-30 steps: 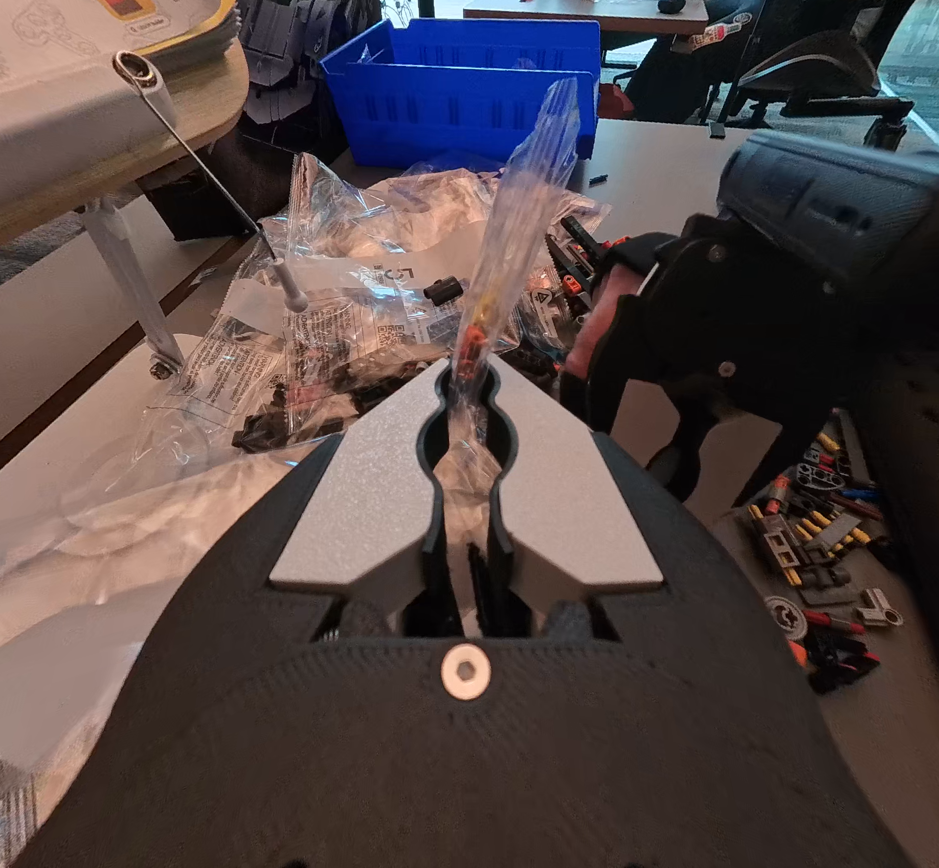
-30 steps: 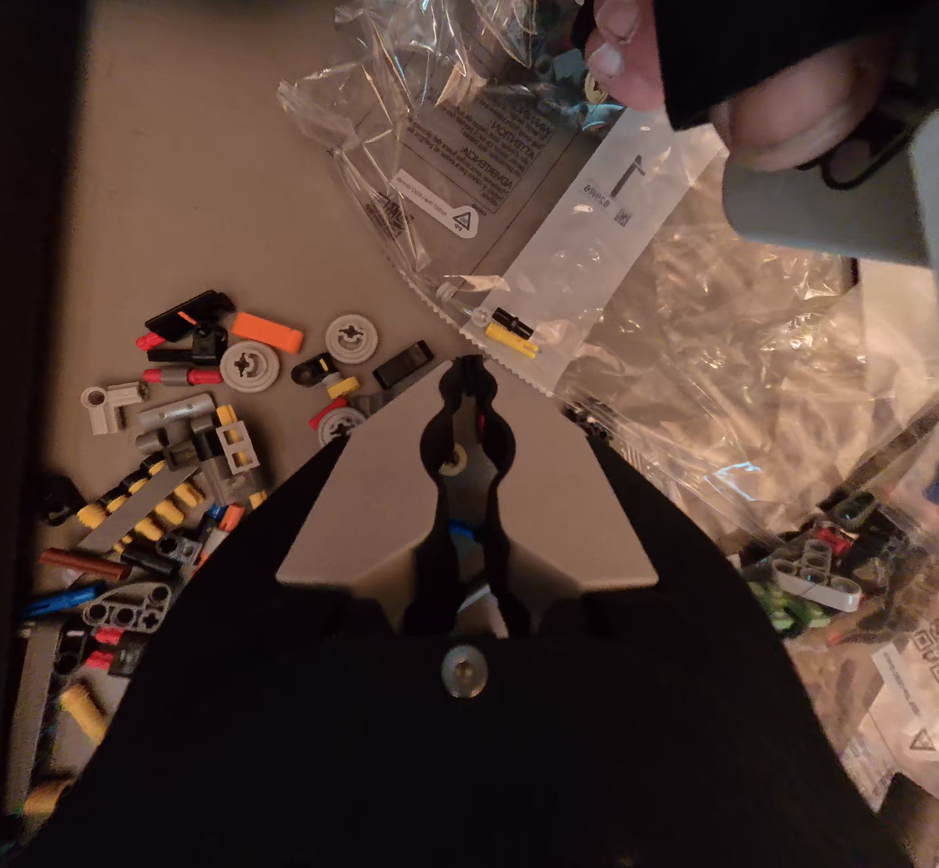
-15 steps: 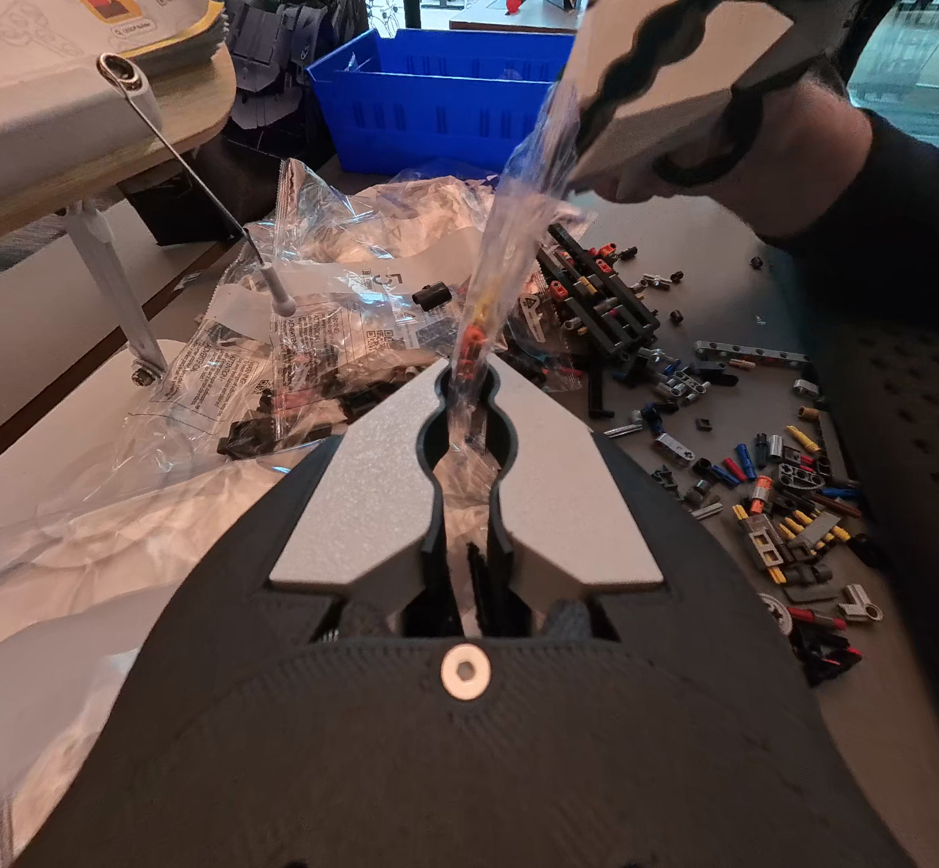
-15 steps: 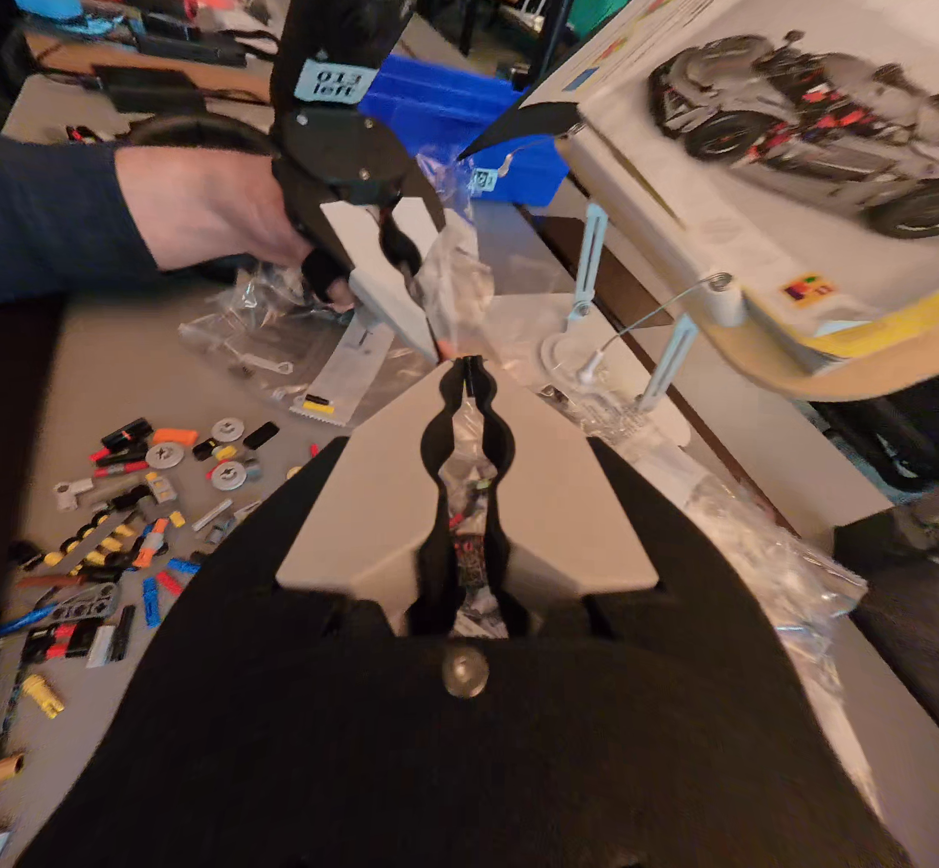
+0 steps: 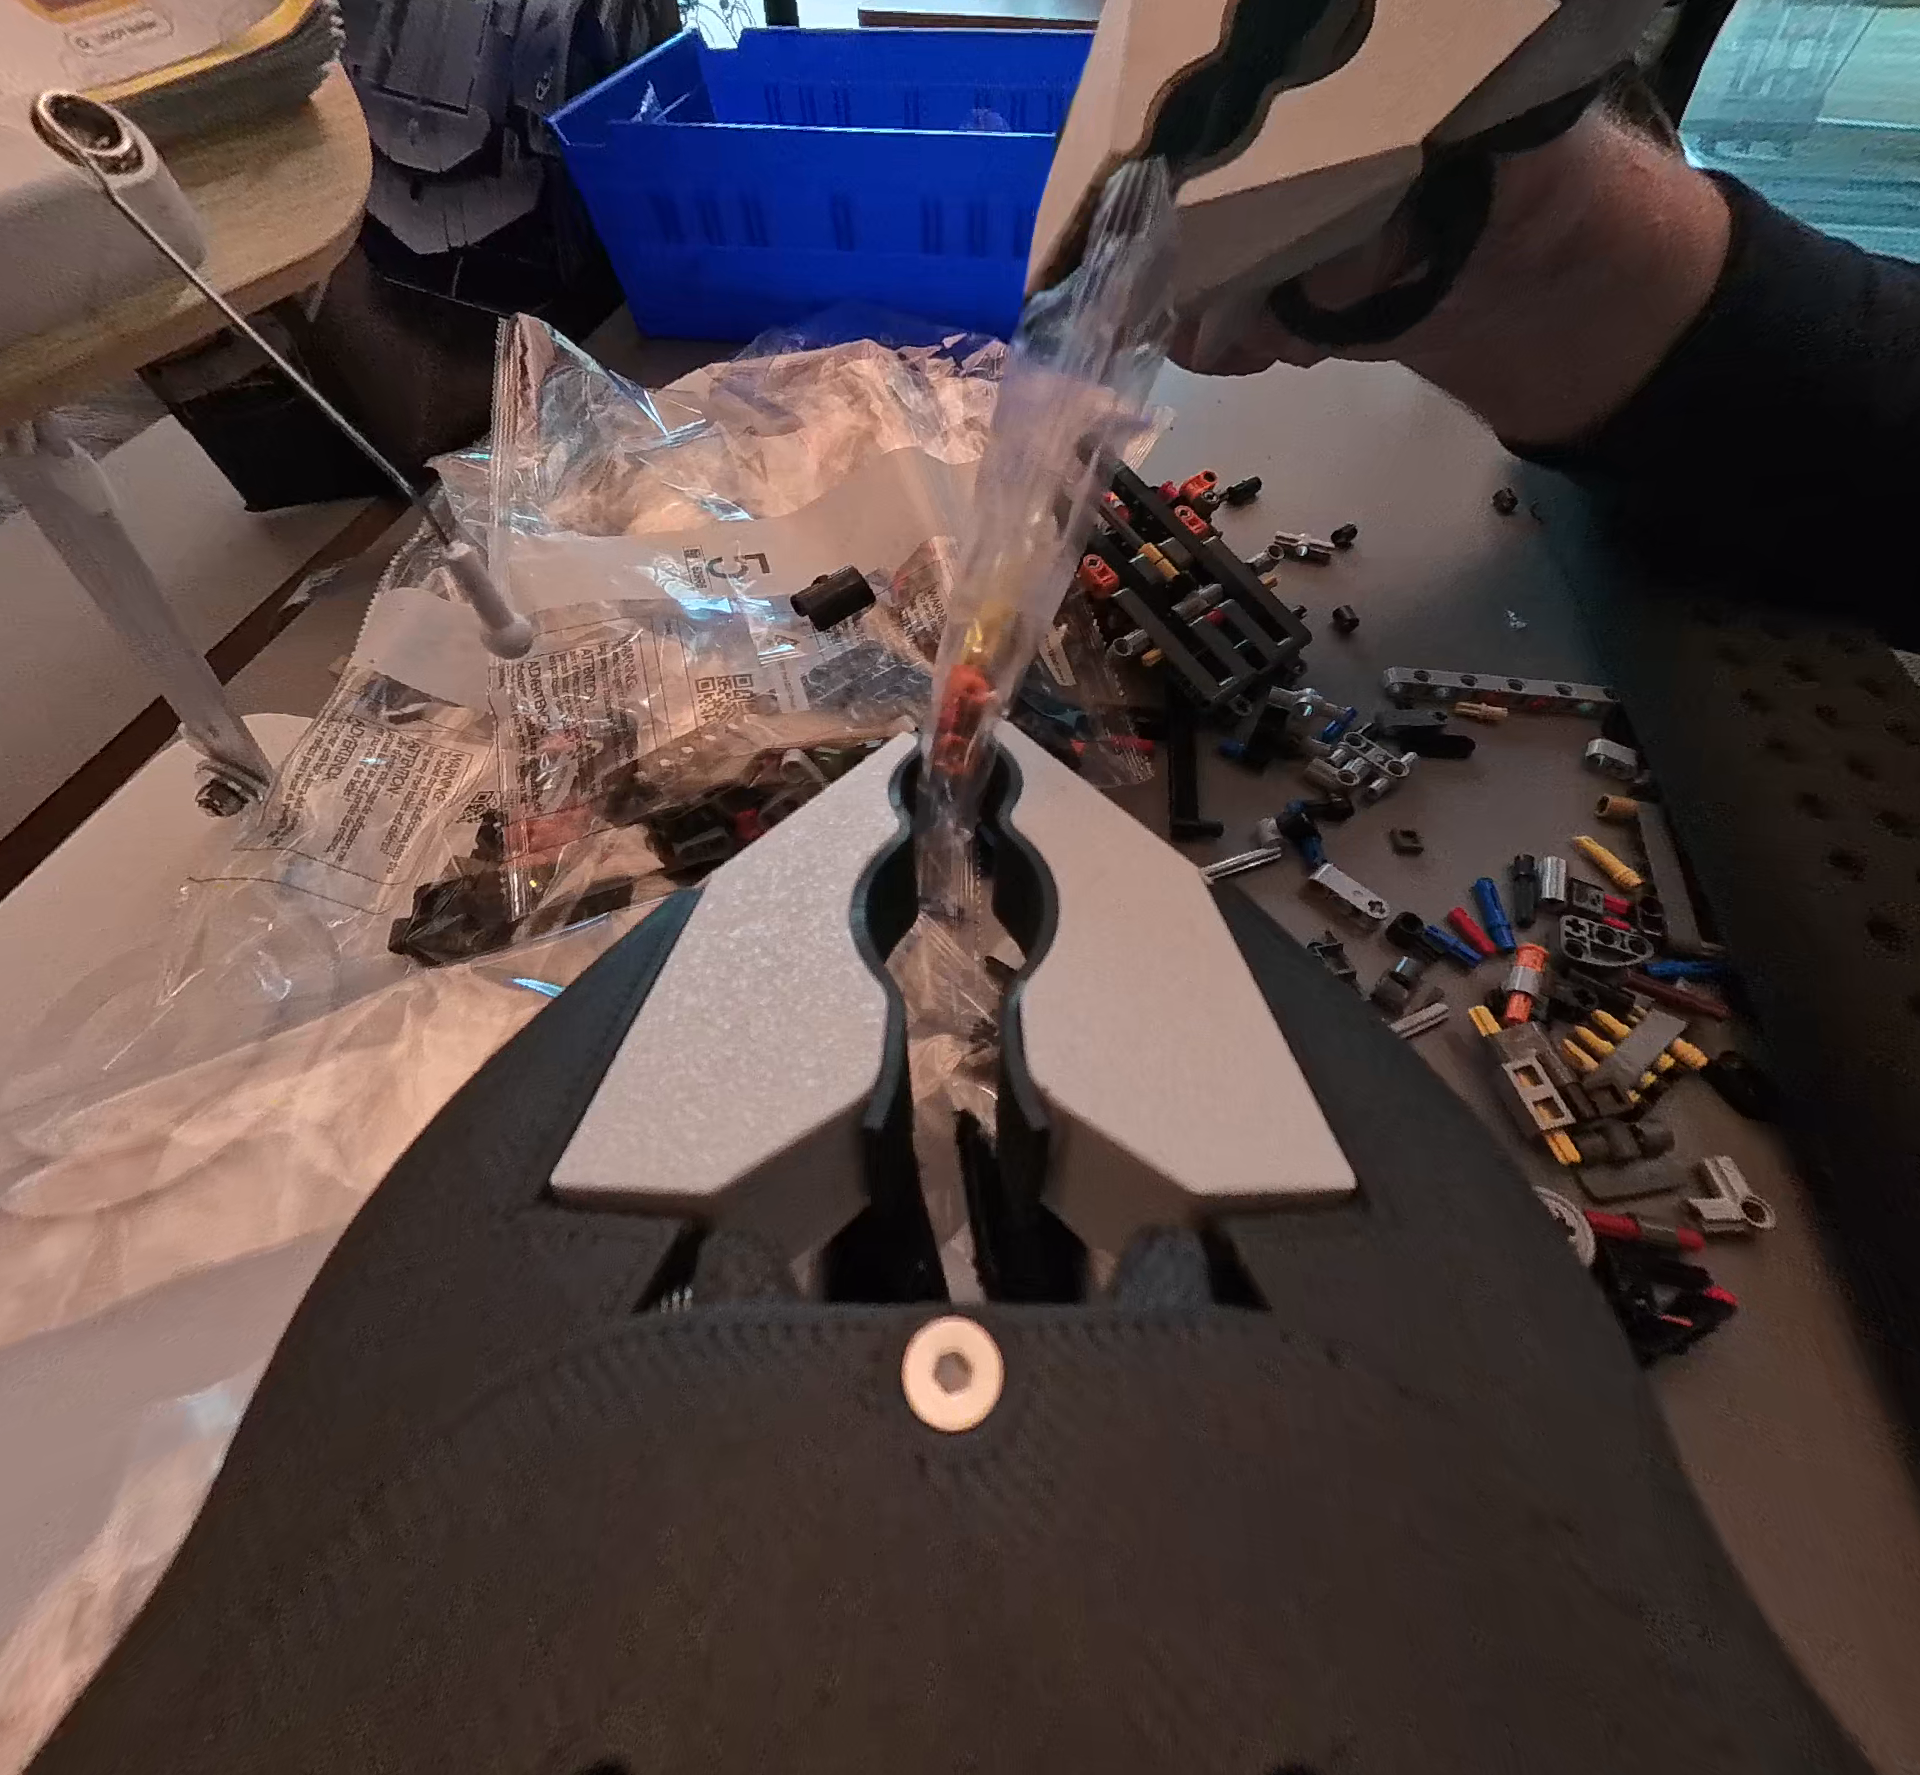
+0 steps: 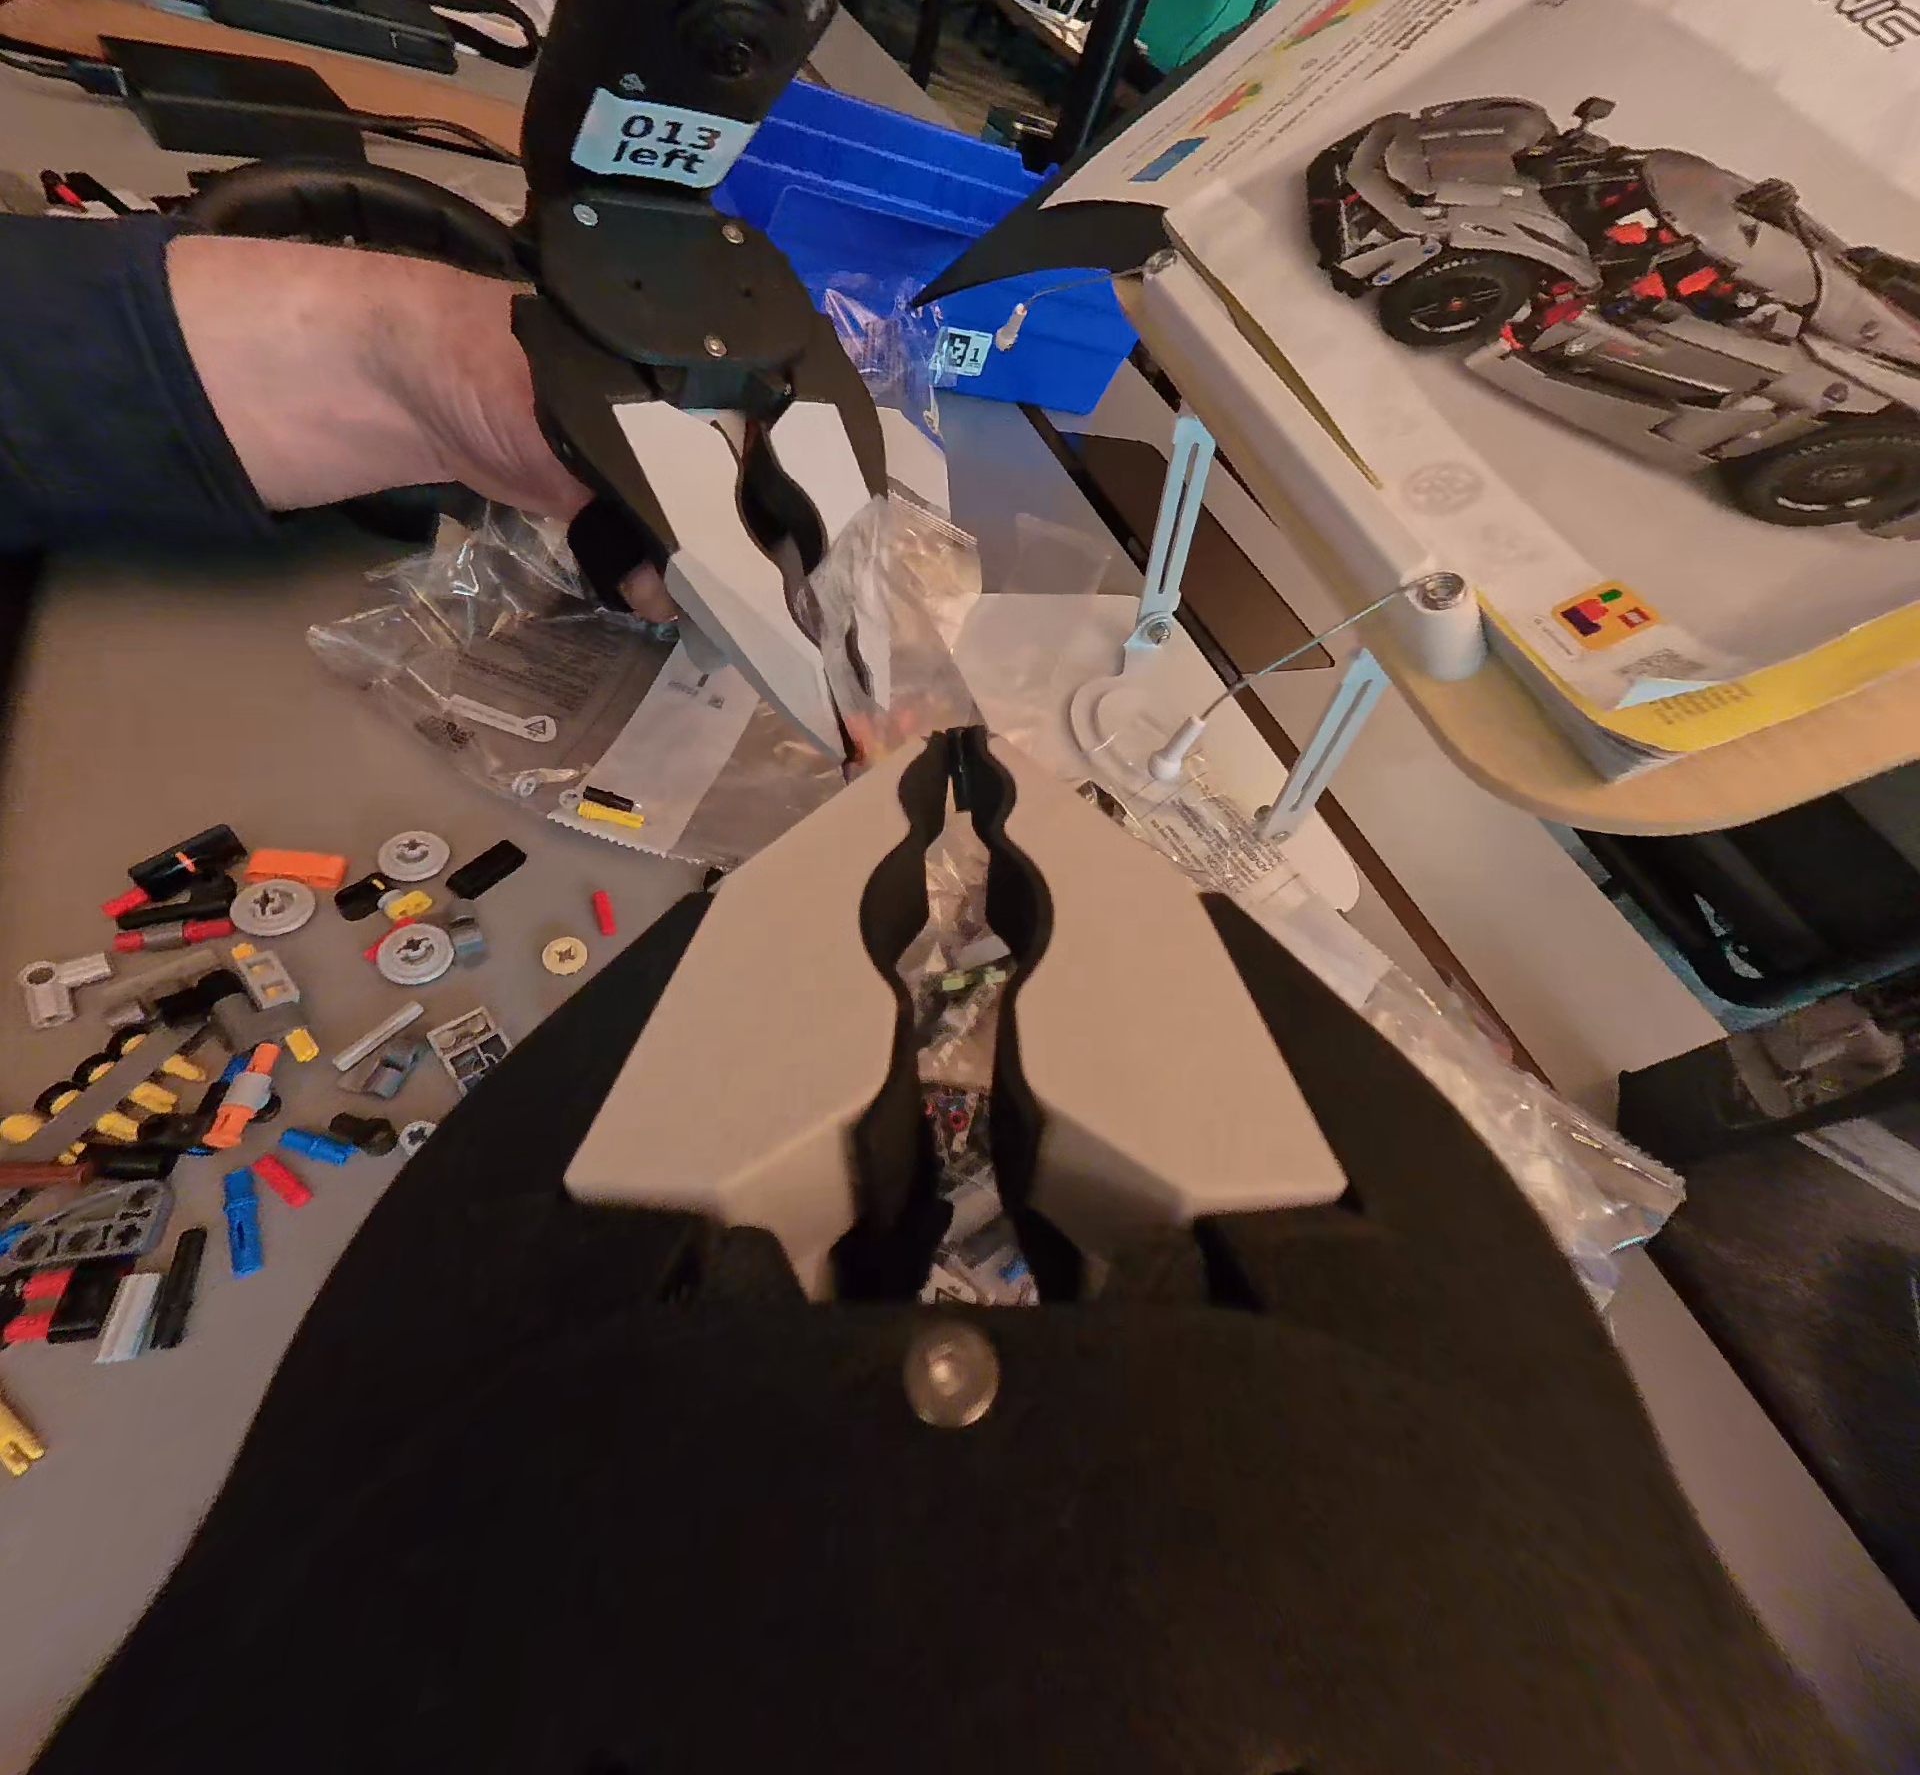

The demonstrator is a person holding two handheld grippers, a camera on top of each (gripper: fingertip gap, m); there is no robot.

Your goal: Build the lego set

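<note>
Early days: both the left gripper [image 5: 951,769] and right gripper [image 6: 961,754] are clamped on one small parts bag [image 5: 1049,499], stretched between them; only a black frame [image 5: 1195,593] beyond is built.

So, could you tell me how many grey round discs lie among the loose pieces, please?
3, in the right wrist view: one grey disc right of the orange piece, one just below that piece, one nearest the camera. Others may hide in the pile.
</note>
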